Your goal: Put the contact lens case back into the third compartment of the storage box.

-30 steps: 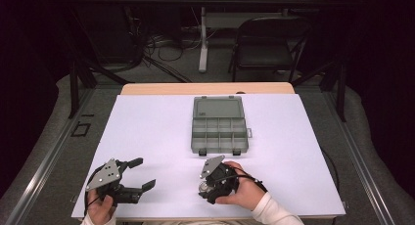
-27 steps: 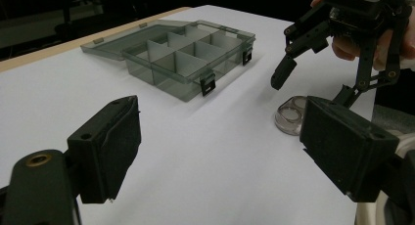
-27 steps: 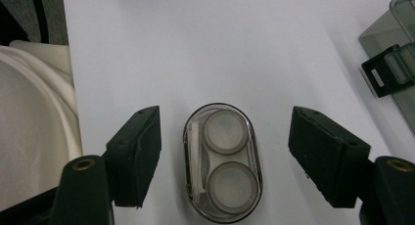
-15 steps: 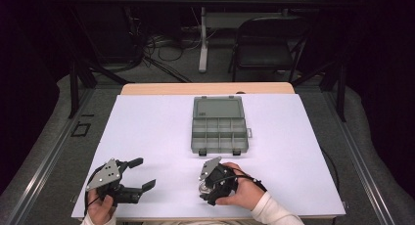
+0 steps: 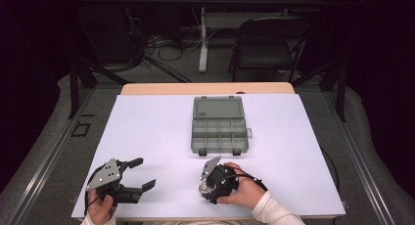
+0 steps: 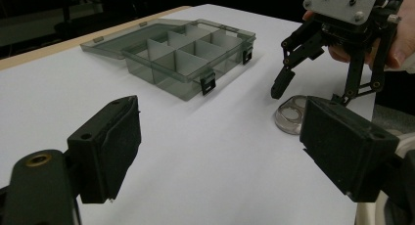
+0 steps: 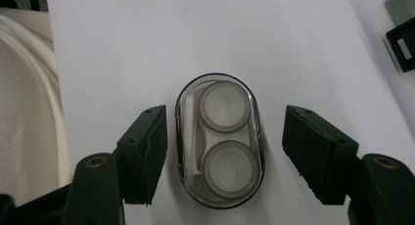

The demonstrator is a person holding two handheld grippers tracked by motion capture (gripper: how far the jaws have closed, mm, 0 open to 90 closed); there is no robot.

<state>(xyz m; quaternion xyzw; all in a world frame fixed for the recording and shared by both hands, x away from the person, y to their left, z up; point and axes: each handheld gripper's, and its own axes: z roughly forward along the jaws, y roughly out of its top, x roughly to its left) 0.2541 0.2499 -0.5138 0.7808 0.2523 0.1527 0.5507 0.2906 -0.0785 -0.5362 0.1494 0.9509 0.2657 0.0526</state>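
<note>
A small clear oval case with two round white lids and a thin white stick inside lies flat on the white table. My right gripper points straight down over it, open, one jaw on each side of the case and neither touching it. From above, that right gripper sits at the front centre, with a hand around it. The left gripper rests open at the front left, holding nothing. Looking along the left gripper, I see the case beneath the right gripper.
A grey see-through organizer box lies open mid-table, lid folded back, its several compartments bare; it also appears as the organizer box beyond the left jaws. White table surface spreads around it. A folding chair stands past the far edge.
</note>
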